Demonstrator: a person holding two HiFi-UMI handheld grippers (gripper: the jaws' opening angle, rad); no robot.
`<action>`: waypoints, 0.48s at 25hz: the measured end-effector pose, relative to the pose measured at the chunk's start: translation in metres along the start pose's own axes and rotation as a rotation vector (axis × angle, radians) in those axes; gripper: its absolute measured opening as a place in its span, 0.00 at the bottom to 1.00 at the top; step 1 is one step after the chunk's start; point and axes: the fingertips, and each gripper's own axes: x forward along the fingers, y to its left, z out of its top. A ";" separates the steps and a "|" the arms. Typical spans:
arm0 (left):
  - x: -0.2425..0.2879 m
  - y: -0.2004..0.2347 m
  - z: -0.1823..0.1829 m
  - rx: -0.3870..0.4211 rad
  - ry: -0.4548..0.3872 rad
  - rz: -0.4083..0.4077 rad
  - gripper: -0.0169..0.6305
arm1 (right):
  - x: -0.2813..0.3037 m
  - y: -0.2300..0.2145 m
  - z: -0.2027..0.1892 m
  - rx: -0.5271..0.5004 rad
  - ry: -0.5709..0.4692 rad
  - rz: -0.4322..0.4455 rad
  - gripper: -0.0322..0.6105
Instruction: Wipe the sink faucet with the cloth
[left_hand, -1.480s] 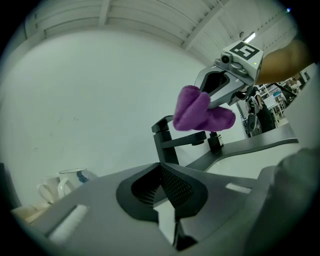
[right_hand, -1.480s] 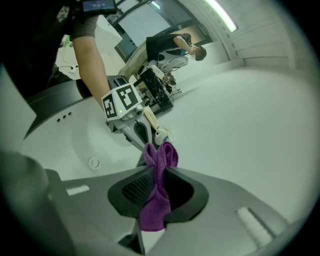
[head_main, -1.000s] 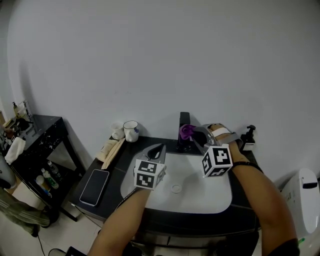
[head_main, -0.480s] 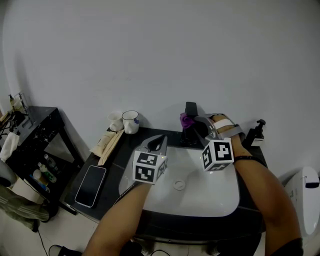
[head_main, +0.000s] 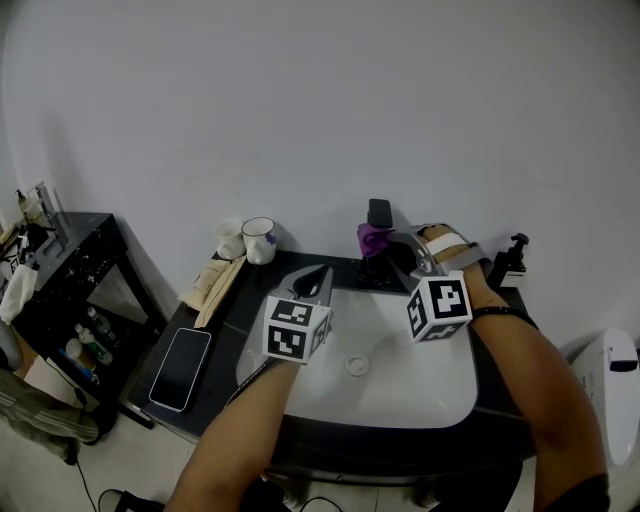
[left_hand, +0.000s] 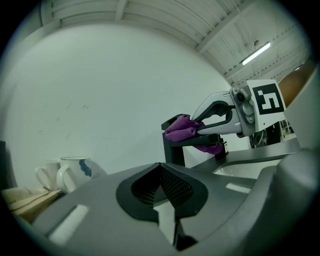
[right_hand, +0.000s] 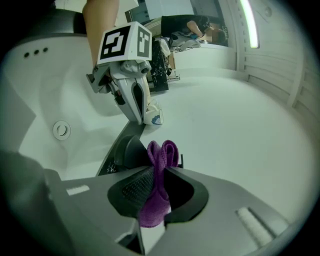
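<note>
one purple cloth (head_main: 372, 238) sits pinched in the right gripper's (head_main: 388, 248) fingers (right_hand: 187, 187), on the faucet (head_main: 378, 212) at the sink's (head_main: 400, 395) 12 o'clock. the left gripper's (head_main: 318, 278) fingers (left_hand: 175, 186) are pressed together, near 10 o'clock.

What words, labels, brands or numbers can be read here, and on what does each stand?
None can be read.
Black-and-white marker cubes: square patterns only, no lettering.
White ceramic mug: blue mark, too blurred to read.
Small bottles on the black shelf: labels too small.
</note>
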 end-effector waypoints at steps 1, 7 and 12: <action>0.000 0.000 0.000 -0.001 0.001 0.001 0.05 | -0.003 0.002 0.002 -0.012 -0.007 0.005 0.15; -0.002 0.004 -0.003 -0.005 0.016 0.013 0.05 | -0.027 0.008 0.021 -0.057 -0.033 0.032 0.15; -0.004 -0.001 0.000 0.035 0.019 0.010 0.05 | -0.050 0.012 0.033 -0.053 -0.048 0.035 0.15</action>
